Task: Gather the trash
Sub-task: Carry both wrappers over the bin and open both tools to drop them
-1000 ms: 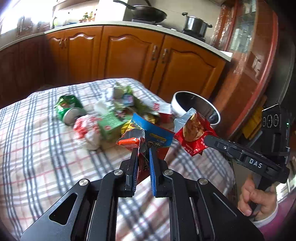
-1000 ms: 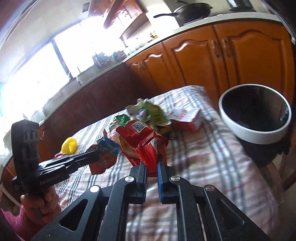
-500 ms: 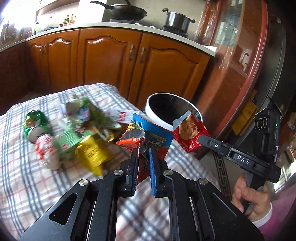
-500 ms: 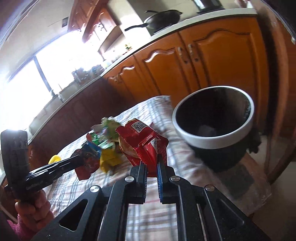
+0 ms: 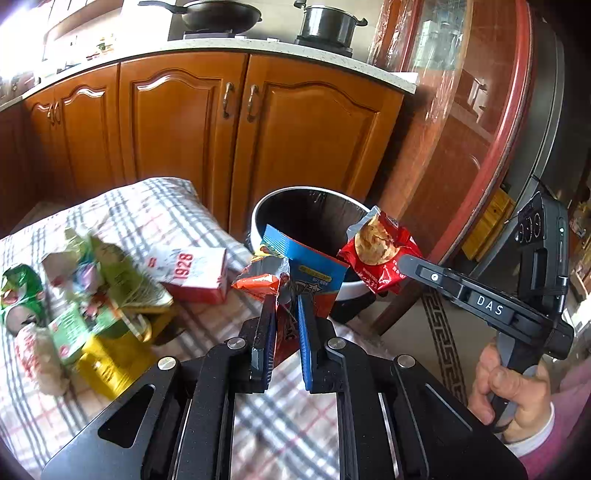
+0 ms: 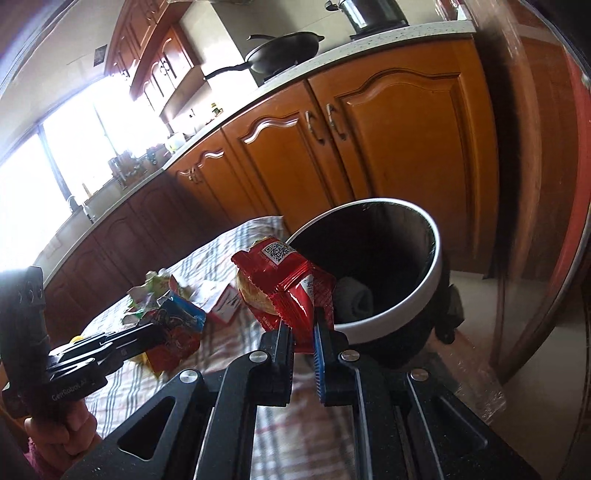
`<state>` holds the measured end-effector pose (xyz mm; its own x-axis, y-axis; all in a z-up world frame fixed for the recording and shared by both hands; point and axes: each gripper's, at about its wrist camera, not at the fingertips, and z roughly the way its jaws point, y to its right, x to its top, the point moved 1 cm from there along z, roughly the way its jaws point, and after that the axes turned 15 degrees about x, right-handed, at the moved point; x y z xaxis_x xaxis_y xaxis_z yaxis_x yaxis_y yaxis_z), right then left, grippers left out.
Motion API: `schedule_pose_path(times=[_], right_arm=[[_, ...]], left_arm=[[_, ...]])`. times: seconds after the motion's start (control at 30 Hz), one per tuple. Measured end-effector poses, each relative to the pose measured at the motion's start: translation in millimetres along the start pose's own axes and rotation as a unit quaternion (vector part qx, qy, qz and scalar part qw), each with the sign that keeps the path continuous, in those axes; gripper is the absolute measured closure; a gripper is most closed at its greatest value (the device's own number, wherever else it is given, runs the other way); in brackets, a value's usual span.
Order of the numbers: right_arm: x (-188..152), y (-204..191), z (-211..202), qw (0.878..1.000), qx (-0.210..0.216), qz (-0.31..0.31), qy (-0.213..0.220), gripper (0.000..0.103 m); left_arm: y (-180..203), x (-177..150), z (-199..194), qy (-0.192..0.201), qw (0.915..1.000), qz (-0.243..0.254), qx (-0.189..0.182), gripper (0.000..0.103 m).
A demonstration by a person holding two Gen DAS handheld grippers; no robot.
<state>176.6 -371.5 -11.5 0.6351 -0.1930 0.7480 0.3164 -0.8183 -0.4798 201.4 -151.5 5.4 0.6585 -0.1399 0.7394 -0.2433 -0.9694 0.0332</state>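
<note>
My left gripper [image 5: 287,301] is shut on a blue and orange snack wrapper [image 5: 303,269], held up near the rim of the round trash bin [image 5: 258,214]. My right gripper [image 6: 300,325] is shut on a red snack packet [image 6: 284,284], held just before the bin [image 6: 436,258], whose inside is dark. In the left wrist view the red packet [image 5: 376,251] hangs over the bin's right rim. A pile of trash [image 5: 92,288] lies on the checked tablecloth [image 5: 155,210], with a red and white 1928 box [image 5: 192,269].
Wooden kitchen cabinets [image 5: 184,122] stand behind the table and bin. A wok [image 5: 218,16] and a pot [image 5: 328,22] sit on the counter. A dark red door frame [image 5: 509,129] stands to the right of the bin.
Both grippers have moved right, away from the trash pile and toward the bin, each still holding its wrapper. The bin now looks larger and closer.
</note>
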Motion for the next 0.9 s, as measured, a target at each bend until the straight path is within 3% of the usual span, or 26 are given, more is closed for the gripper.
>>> schedule_pose_path(times=[0.37, 0.9], right_arm=[[21, 28, 12, 0.999, -0.036, 0.003, -0.005, 0.094], [47, 59, 39, 0.997, -0.072, -0.001, -0.032, 0.092]], left_arm=[[17, 30, 30, -0.001, 1.0, 0.008, -0.004, 0.093], [46, 60, 91, -0.034, 0.9993, 0.014, -0.01, 0.091]])
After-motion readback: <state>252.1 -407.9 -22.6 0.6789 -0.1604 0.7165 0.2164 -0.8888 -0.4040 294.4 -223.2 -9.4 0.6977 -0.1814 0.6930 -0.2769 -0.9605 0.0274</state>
